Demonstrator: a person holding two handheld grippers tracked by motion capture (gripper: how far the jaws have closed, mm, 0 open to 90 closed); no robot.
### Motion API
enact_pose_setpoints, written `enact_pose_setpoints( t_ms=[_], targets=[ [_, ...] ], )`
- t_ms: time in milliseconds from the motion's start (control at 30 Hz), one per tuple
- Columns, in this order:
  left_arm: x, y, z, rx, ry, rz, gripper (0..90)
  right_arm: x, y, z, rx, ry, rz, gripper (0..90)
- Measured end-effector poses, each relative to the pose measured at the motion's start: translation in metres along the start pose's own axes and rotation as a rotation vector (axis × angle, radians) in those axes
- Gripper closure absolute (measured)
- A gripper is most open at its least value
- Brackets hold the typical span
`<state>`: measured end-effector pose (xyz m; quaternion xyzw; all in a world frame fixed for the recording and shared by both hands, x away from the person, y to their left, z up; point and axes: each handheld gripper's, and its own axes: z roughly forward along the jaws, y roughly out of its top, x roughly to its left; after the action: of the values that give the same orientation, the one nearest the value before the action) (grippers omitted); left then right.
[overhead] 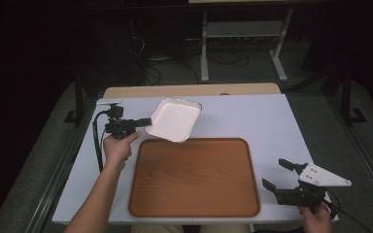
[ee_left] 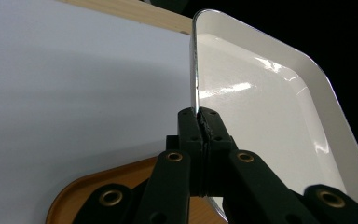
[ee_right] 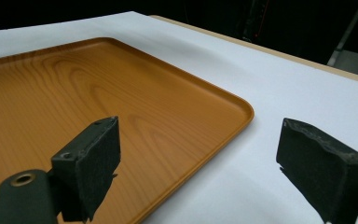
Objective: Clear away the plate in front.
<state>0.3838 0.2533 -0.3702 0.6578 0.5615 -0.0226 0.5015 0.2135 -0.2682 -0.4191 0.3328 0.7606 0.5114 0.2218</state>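
The white dish (overhead: pixel 174 119) hangs tilted in the air, pinched at the middle of its near-left rim by the left gripper (overhead: pixel 148 122); in the left gripper view the dish (ee_left: pixel 265 116) stands almost on edge, its rim running straight up from the two pads, which press together on that thin edge. Its hollow, glossy inside spreads to the right of the fingers, the white table cover (ee_left: pixel 74 93) to their left. The dish's lower corner overhangs the far rim of the wooden tray (overhead: pixel 194 177), just past the fingertips and below them; whether they touch cannot be told. Beyond the dish the cover lies bare up to the table's pale wooden far edge (overhead: pixel 192 90).

The right gripper (overhead: pixel 275 176) rests near the table's near right corner, its jaws spread wide with nothing between them. The tray's rounded corner (ee_right: pixel 242 109) lies between and ahead of its fingers (ee_right: pixel 98 154), bare cover stretching off to the right. No writing or label can be read.
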Motion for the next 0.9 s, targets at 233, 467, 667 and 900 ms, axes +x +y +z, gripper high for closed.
enact_pose_setpoints(
  t_ms=[233,467,667,900],
  targets=[
    [0.001,-0.009,-0.007,0.011,-0.005,0.005,89.2,0.000,0.000,0.000,0.002,-0.003,0.002,12.5],
    [0.004,-0.023,-0.014,0.025,0.000,0.003,89.2,0.000,0.000,0.000,0.005,-0.003,0.003,12.5],
    [0.004,-0.031,-0.017,0.021,0.006,0.001,89.2,0.000,0.000,0.001,0.006,-0.003,0.003,12.5],
    [0.007,-0.042,-0.019,0.023,0.014,-0.011,89.2,0.000,0.000,0.001,0.006,-0.004,0.003,12.5]
  ],
)
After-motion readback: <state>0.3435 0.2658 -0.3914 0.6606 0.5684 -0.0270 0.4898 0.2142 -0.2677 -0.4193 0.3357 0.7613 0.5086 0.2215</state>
